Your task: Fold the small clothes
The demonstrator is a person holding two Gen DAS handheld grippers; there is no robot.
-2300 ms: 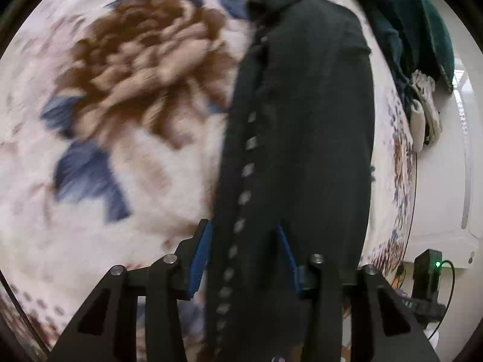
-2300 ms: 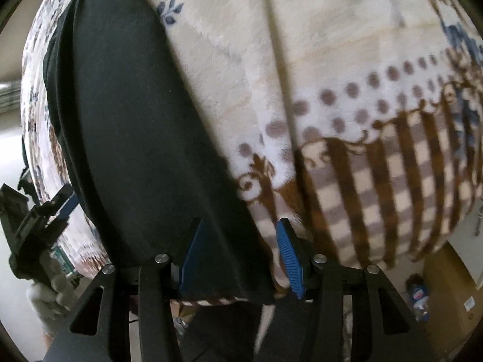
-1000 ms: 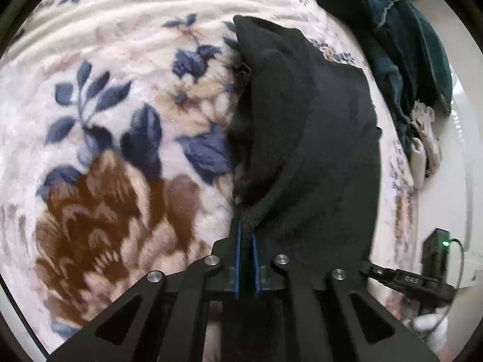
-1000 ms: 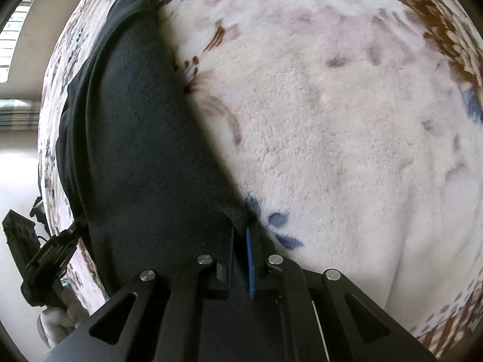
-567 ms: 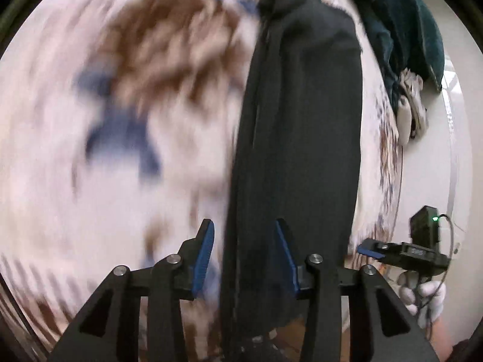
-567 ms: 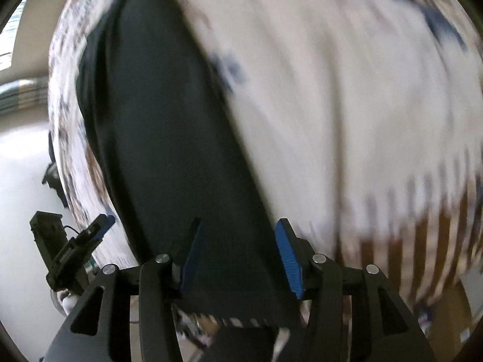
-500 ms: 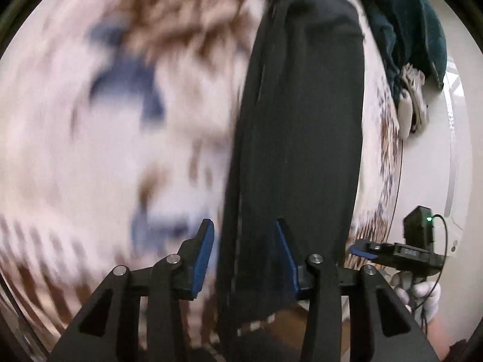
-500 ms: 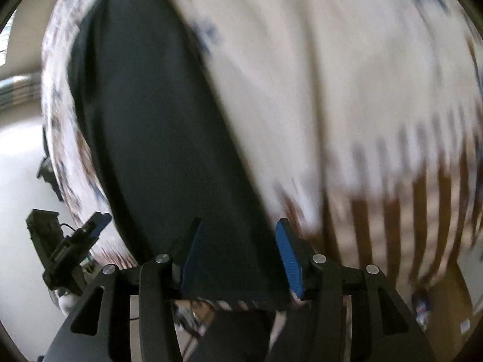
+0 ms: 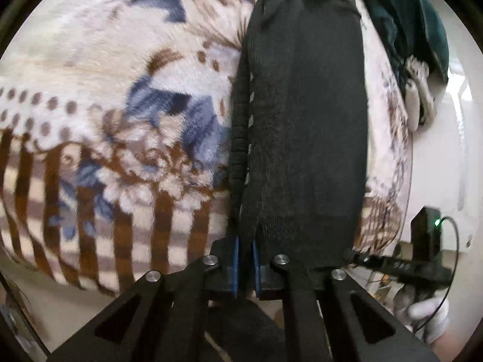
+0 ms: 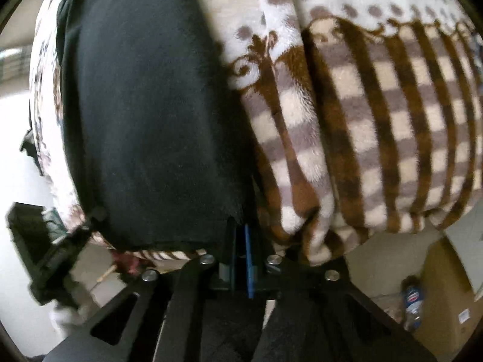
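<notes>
A black knit garment (image 9: 302, 120) lies folded into a long strip on a floral fleece blanket (image 9: 105, 105), reaching to the bed's near edge. My left gripper (image 9: 245, 241) has its jaws closing tight on the strip's near left corner, with fabric between the blue pads. In the right wrist view the same black garment (image 10: 145, 105) fills the left half. My right gripper (image 10: 240, 229) has its jaws closing on the near right corner. Each view catches the other gripper at its side: the right gripper (image 9: 392, 265) and the left gripper (image 10: 51, 259).
A heap of teal clothes (image 9: 407, 15) and small white items (image 9: 413, 105) lie at the bed's far right. The blanket (image 10: 362, 120) hangs over the bed edge. A cardboard box (image 10: 446, 286) and a plastic bottle (image 10: 412, 304) stand on the floor. A gloved hand (image 9: 428, 310) shows.
Both grippers let go of the far folded edge, opened, and drew back along the garment to the bed's near edge. They are now shut on the near corners.
</notes>
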